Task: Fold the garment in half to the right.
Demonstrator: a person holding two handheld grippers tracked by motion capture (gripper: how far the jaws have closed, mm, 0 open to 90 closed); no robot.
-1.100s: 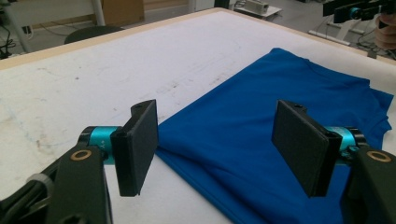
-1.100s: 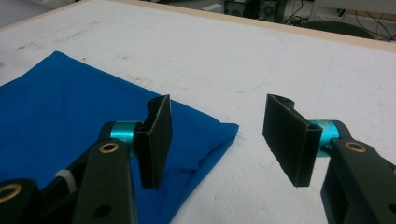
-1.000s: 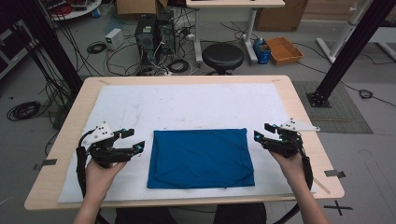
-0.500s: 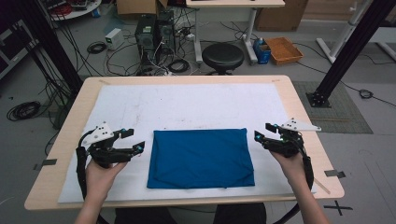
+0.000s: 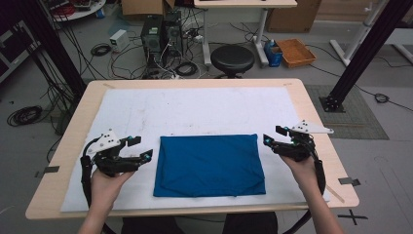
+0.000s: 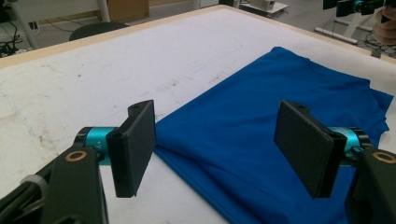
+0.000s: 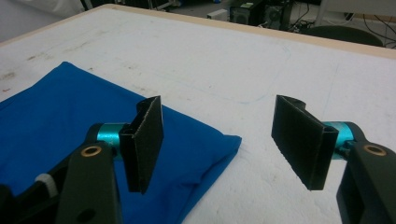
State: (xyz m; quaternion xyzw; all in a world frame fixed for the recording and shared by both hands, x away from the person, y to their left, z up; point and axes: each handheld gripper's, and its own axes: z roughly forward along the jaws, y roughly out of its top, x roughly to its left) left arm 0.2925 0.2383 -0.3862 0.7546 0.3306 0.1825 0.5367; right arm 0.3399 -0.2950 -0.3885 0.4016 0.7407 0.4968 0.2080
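A blue cloth (image 5: 209, 165), folded into a rectangle, lies flat on the white sheet (image 5: 195, 107) that covers the table. My left gripper (image 5: 141, 147) rests just off the cloth's left edge, open, its jaws aimed at the cloth's near-left corner (image 6: 280, 84). Nothing sits between the left gripper's (image 6: 217, 140) pads. My right gripper (image 5: 272, 135) is beside the cloth's upper right corner (image 7: 56, 107). The right gripper's (image 7: 224, 135) jaws have just been opening and stand wide with only bare sheet between them.
The wooden table edge (image 5: 311, 117) frames the white sheet. Behind the table stand a black stool (image 5: 232, 58), computer towers (image 5: 160, 34), loose cables on the floor and an orange box (image 5: 294, 51). Black frame posts (image 5: 358, 53) rise at both sides.
The right gripper's jaws stand slightly wider apart than before. Both hands and the cloth stay where they were.
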